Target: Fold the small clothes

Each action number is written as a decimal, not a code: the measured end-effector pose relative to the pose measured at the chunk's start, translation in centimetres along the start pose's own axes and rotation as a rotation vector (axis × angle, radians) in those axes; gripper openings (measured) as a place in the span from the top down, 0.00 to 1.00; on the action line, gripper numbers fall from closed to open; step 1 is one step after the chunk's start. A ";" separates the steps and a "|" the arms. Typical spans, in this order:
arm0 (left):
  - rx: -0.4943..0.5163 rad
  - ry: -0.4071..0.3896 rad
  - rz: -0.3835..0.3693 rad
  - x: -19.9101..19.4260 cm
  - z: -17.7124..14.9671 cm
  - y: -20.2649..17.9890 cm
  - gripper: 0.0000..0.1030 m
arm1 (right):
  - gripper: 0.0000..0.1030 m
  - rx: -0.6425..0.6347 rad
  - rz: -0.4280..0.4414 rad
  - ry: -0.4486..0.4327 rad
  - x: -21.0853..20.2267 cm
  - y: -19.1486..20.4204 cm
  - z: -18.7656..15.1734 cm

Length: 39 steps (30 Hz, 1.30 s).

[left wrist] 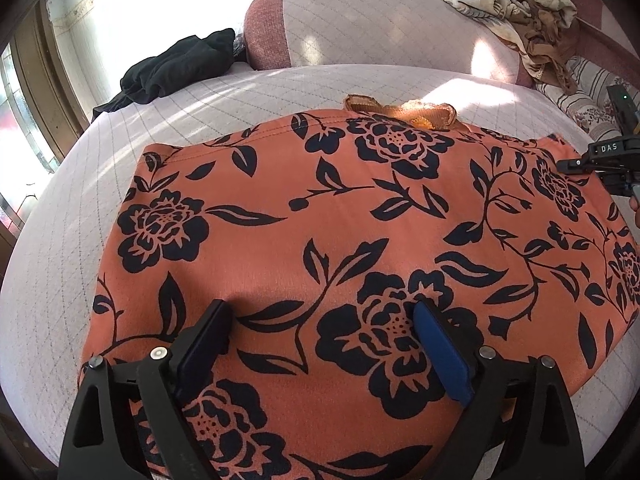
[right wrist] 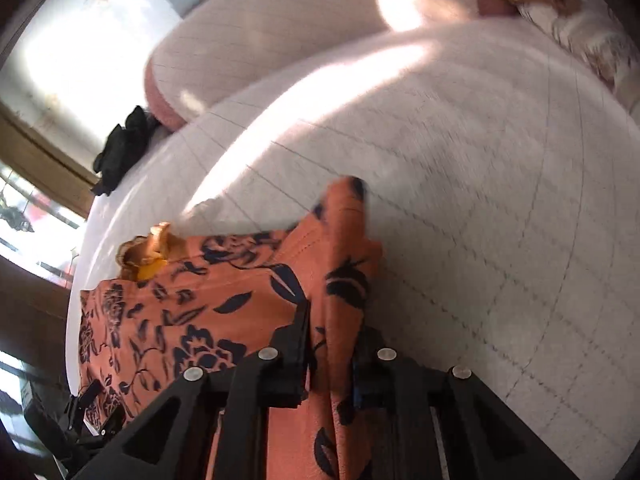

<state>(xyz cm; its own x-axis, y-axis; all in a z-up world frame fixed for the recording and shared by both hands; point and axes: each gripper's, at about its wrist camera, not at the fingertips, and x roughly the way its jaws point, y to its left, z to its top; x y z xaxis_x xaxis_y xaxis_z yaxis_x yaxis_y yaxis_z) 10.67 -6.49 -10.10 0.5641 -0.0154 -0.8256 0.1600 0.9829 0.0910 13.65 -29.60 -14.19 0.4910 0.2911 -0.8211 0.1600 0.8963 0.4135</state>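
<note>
Quilted cushion [left wrist: 120, 168]; right hand-held gripper [right wrist: 332, 344] view alone shows pinched floral garment [right wrist: 344, 248].

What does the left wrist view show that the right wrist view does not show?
Only the left wrist view shows the left gripper, fingers wide apart over the flat orange floral garment, and a beige patterned cloth pile on the sofa. Only the right wrist view shows the right gripper shut on a raised fold of that garment. Both show the garment, the black clothing and the quilted sofa cover.
</note>
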 end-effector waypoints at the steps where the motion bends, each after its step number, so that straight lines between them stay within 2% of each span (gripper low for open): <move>1: -0.002 0.006 -0.006 0.0 0.1 0.1 0.09 | 0.68 0.025 0.016 -0.029 -0.5 -0.3 -0.2; 2: -0.003 0.017 -0.016 0.0 0.3 0.3 0.09 | 0.63 0.031 0.000 -0.053 -1.4 -0.1 -0.3; 3: -0.007 0.027 -0.025 -0.2 0.4 0.5 0.10 | 0.46 0.032 -0.050 -0.081 -2.4 0.3 -0.4; 4: -0.017 0.030 -0.034 -0.5 0.6 0.8 0.11 | 0.37 0.033 -0.099 -0.118 -3.6 0.7 -0.6; 6: -0.056 0.020 -0.041 -1.5 0.5 1.8 0.11 | 0.37 0.034 -0.147 -0.202 -6.4 1.7 -1.0; 7: -0.078 0.004 -0.046 -2.3 0.3 2.4 0.11 | 0.37 0.029 -0.125 -0.236 -7.8 2.4 -1.5; 9: -0.108 -0.025 -0.048 -3.8 -0.5 3.6 0.11 | 0.34 0.007 -0.012 -0.251 -9.4 4.1 -2.5; 11: -0.134 -0.019 -0.051 -4.4 -1.4 4.7 0.11 | 0.30 -0.014 0.144 -0.185 -9.0 5.7 -3.7; 13: -0.150 0.043 -0.050 -3.1 -2.2 5.7 0.11 | 0.29 -0.029 0.222 -0.084 -7.3 6.2 -4.8; 14: -0.146 0.077 -0.054 -2.0 -2.5 6.0 0.11 | 0.29 -0.035 0.208 -0.032 -5.9 6.1 -5.1; 16: -0.094 0.073 -0.037 -2.7 -2.3 5.4 0.13 | 0.31 0.020 0.091 0.054 -2.9 4.5 -5.5; 18: -0.131 0.046 -0.094 -4.8 -1.8 6.0 0.15 | 0.31 0.075 0.095 0.015 -3.4 4.2 -5.8; 21: -0.191 -0.064 -0.138 -8.3 -2.1 8.0 0.15 | 0.30 0.007 0.098 -0.036 -5.4 6.4 -6.1; 22: -0.209 -0.074 -0.136 -8.7 -2.4 8.8 0.15 | 0.30 -0.011 0.090 -0.042 -5.9 7.1 -6.4; 24: -0.279 -0.036 -0.160 -7.8 -3.2 10.9 0.15 | 0.27 -0.039 0.112 -0.042 -6.4 8.2 -7.3; 25: -0.324 0.021 -0.174 -6.2 -3.8 11.9 0.25 | 0.26 -0.045 0.123 -0.037 -6.3 8.5 -7.8; 27: -0.430 0.161 -0.177 -2.6 -5.7 13.9 0.55 | 0.25 -0.047 0.113 -0.003 -5.3 8.6 -8.7; 28: -0.477 0.129 -0.219 -2.9 -6.1 14.6 0.62 | 0.25 -0.032 0.094 0.023 -4.7 8.3 -9.2; 30: -0.484 0.126 -0.218 -4.2 -5.7 15.1 0.80 | 0.25 0.006 0.089 0.046 -3.7 7.6 -9.9; 31: -0.478 0.116 -0.224 -4.8 -5.5 15.3 0.82 | 0.25 0.005 0.099 0.025 -3.9 7.5 -10.1; 33: -0.484 0.107 -0.217 -5.5 -5.4 15.8 0.82 | 0.25 0.010 0.108 0.026 -3.9 7.2 -10.1; 35: -0.521 0.100 -0.246 -6.1 -5.0 16.9 0.80 | 0.25 0.016 0.112 0.031 -3.9 7.1 -10.0; 36: -0.535 0.076 -0.255 -6.4 -4.5 17.4 0.70 | 0.25 0.013 0.110 0.034 -3.9 7.2 -10.0; 37: -0.526 0.047 -0.253 -6.6 -3.8 17.7 0.56 | 0.25 0.007 0.110 0.035 -3.8 7.2 -9.9; 39: -0.456 0.012 -0.229 -5.9 -1.5 17.8 0.51 | 0.23 -0.001 0.114 0.031 -3.8 7.3 -10.0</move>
<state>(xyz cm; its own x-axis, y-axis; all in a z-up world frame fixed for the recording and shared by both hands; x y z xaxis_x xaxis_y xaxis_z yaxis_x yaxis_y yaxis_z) 9.03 11.35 -4.44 0.5458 -0.2407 -0.8026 -0.0927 0.9347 -0.3433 4.38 -20.84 -12.04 0.4792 0.4010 -0.7808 0.1042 0.8572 0.5043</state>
